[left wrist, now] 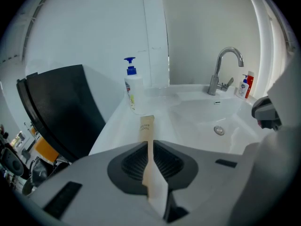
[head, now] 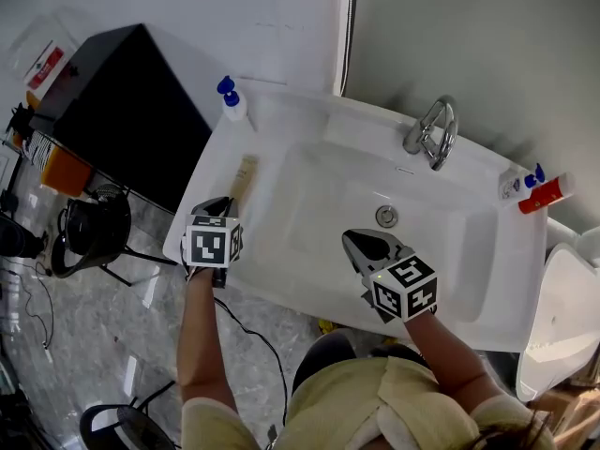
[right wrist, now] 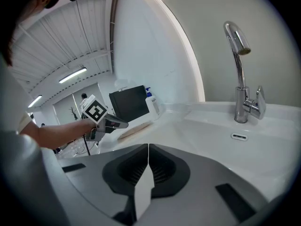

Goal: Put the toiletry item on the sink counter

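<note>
1. Left tongs (left wrist: 149,147): clenched on a slim beige paper-wrapped toiletry packet (left wrist: 147,126). The grip is at its near end, and most of its length sticks out ahead of the tips.
2. Packet location: it runs along the left ledge of the white ceramic sink-counter surface (head: 217,162), beside the basin. It points toward a white pump bottle with a blue head (head: 232,103) but stops short of it. The far end looks to be on or just above the ledge; contact cannot be resolved.
3. Judgement: the end grip keeps the tongs off the ledge while the packet is laid flat. The ledge suits the job because it is level, whereas the basin slopes. Placement looks nearly complete, and the release is not yet done.
4. Right tongs (right wrist: 148,149): closed on nothing. They hang over the front of the basin near the round metal drain (head: 386,216), well apart from the packet. Judged idle and kept out of the way.
5. Left arm: the bare forearm reaches forward to the front-left corner of the surface, with the tongs aimed along the ledge.
6. Right arm: the forearm angles in toward the basin's middle, marker cube facing up.
</note>
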The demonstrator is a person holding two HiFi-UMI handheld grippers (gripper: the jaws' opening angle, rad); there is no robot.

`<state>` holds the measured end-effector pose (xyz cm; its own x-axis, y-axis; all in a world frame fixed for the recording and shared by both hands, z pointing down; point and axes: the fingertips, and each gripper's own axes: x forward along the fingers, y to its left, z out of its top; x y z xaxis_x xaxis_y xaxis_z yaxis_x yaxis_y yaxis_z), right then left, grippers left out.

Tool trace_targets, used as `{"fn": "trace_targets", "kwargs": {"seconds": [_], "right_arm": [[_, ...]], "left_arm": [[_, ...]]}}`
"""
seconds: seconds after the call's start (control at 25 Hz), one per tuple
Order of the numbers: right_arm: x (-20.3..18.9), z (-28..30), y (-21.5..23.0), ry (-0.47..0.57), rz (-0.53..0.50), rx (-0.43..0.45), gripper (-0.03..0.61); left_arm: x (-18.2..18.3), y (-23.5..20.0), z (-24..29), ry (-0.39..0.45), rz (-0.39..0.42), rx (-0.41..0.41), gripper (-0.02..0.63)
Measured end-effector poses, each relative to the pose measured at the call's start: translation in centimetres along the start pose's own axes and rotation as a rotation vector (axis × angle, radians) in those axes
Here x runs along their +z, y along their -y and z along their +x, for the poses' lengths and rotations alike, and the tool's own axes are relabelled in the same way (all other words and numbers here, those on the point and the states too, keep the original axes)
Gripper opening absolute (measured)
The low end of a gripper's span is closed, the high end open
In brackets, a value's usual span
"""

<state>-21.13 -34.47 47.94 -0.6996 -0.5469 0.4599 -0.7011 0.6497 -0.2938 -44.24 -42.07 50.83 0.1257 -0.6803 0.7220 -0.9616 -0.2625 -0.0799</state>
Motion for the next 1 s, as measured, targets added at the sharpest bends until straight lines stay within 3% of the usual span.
{"fn": "trace_targets", "kwargs": {"seconds": [0.32, 1.0], "right_arm": [[0.0, -1.9, 0.2, 0.019, 0.003, 0.012, 0.028], [-0.9, -6.6, 0.8, 0.046, -0.007, 0.029, 0.028]], "left_arm": [[0.1, 1.9, -2.3, 0.04, -0.071, -0.016, 0.055], [-1.1, 7.9, -7.9, 0.105, -0.113, -0.024, 0.044]]}}
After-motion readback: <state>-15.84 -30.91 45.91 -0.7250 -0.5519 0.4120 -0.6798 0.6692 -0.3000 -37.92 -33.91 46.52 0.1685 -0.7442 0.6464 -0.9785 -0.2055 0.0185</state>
